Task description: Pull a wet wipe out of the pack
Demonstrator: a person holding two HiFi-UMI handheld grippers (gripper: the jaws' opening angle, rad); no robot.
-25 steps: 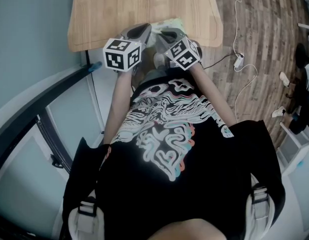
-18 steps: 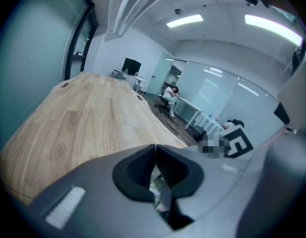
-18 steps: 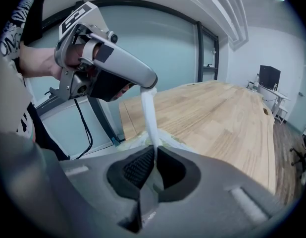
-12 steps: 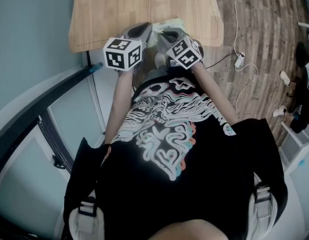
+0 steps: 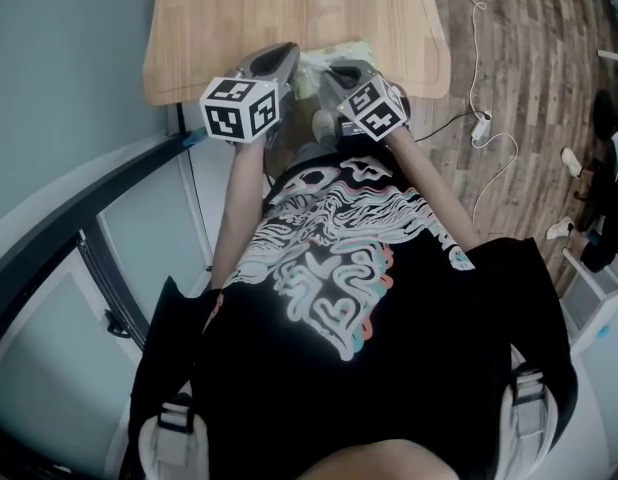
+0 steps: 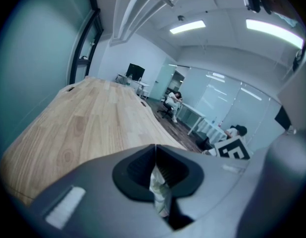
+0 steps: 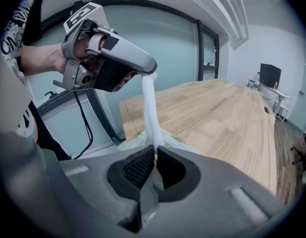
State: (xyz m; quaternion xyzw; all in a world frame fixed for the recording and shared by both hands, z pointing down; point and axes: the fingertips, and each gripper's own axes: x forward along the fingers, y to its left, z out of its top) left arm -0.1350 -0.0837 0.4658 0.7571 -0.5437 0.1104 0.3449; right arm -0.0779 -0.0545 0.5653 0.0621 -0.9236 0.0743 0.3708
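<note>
A pale green wet-wipe pack (image 5: 341,50) lies at the near edge of the wooden table (image 5: 289,8), between the two grippers. My right gripper (image 7: 155,155) is shut on the pack (image 7: 181,144) at its top. A white wipe (image 7: 150,108) runs taut from there up to my left gripper (image 7: 152,71), which hangs above and to the left. In the left gripper view the jaws (image 6: 156,155) are shut on a crumpled end of the wipe (image 6: 159,192). From the head view the left gripper (image 5: 287,54) and right gripper (image 5: 325,68) sit close together, tips nearly meeting.
The wooden tabletop (image 6: 93,123) stretches away beyond the pack. A dark metal frame and glass panels (image 5: 89,228) stand at the left. On the plank floor to the right lies a cable with a power adapter (image 5: 477,123). Desks and seated people (image 6: 173,100) are far off.
Almost nothing differs: both grippers keep their grips and stay near the table's front edge. The head view itself has shifted slightly.
</note>
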